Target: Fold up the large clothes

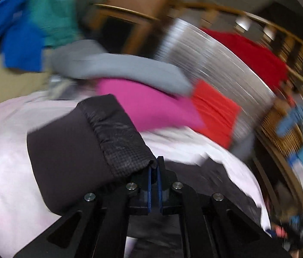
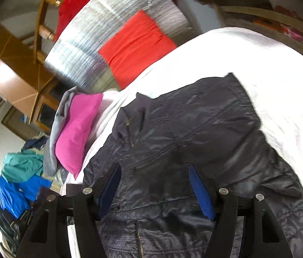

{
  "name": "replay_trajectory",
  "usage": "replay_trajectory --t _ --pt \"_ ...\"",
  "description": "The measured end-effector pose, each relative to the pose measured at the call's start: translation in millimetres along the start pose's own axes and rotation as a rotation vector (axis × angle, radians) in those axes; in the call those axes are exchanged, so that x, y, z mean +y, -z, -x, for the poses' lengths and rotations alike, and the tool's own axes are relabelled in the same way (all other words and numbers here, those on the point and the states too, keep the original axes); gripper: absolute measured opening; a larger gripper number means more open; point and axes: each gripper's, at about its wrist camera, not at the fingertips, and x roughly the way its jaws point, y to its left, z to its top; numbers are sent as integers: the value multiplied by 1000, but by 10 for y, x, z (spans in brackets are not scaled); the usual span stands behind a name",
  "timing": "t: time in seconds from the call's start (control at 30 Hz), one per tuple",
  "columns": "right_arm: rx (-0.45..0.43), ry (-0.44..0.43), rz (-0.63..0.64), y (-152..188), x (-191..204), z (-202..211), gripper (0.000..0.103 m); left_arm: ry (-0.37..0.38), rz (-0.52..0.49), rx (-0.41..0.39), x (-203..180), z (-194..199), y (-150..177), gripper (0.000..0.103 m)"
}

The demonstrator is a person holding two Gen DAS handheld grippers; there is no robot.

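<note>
Dark quilted jacket [image 2: 183, 142] lies spread on the white sheet [image 2: 269, 64] covering the worktop. Our left gripper [image 1: 155, 167] clamps its cuff [image 1: 125, 150] between closed fingers; the right gripper [image 2: 154, 191] hovers open above. We should carry the sleeve flat across the body.

The left gripper [image 1: 155, 167] is seen with its two blue-padded fingers [image 1: 149, 185] pressed nearly together, a dark fold of the jacket sleeve [image 1: 91, 148] being pinched between their tips. Its black linkage arms are drawn in close on either side of the pads. The gripper is pointed forward and somewhat downward, and its view is smeared by blur. The right gripper [image 2: 154, 188] is held with its blue pads [image 2: 200, 193] spread well apart and angled outward; nothing is clamped between them. It is likewise tilted downward.
</note>
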Motion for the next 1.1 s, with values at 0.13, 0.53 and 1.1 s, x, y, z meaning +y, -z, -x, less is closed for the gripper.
replay_trajectory --t 0.13,0.53,1.1 --pt "-6 19 -42 -46 -167 37 70 111 -122 132 -731 -309 432 5" --pt "35 25 -45 -81 -228 1 70 207 -303 673 -1536 -969 1718 18" --pt "312 -154 234 655 790 -787 83 92 53 316 0 -100 569 71"
